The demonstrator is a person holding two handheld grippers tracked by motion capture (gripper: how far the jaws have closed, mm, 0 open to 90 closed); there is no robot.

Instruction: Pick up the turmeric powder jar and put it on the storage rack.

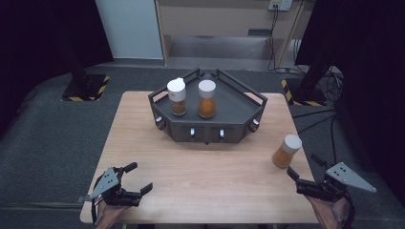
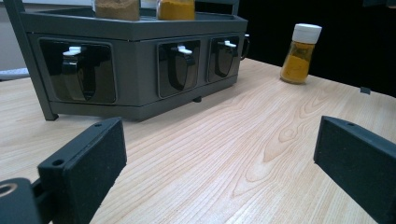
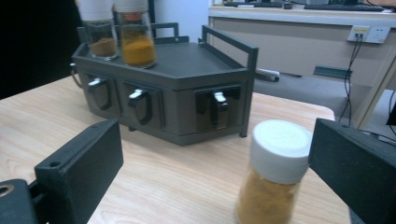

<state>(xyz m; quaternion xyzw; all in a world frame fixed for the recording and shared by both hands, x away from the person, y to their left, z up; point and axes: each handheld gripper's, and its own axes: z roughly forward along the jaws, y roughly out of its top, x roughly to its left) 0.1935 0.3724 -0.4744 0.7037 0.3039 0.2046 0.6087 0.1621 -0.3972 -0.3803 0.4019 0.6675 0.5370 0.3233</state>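
Observation:
A dark grey rack (image 1: 206,129) with handled drawers along its front stands at the far middle of the wooden table (image 1: 205,176). Two white-capped jars stand on its top: brown spice (image 1: 176,97) on the left, orange spice (image 1: 207,98) on the right. A third jar of orange spice (image 1: 286,150) stands upright on the table near the right edge. My right gripper (image 1: 304,167) is just behind that jar, open. In the right gripper view the jar (image 3: 273,172) sits low between the jaws, close to the right one, and the pads do not press it. My left gripper (image 1: 138,177) stands open over bare wood at the near left.
The left gripper view looks across the table at the rack's front (image 2: 135,32) and the lone jar (image 2: 301,53) far right. Beyond the table are grey floor, two hazard-striped stand bases (image 1: 86,88) and cables at the back right. Bare wood lies between the grippers.

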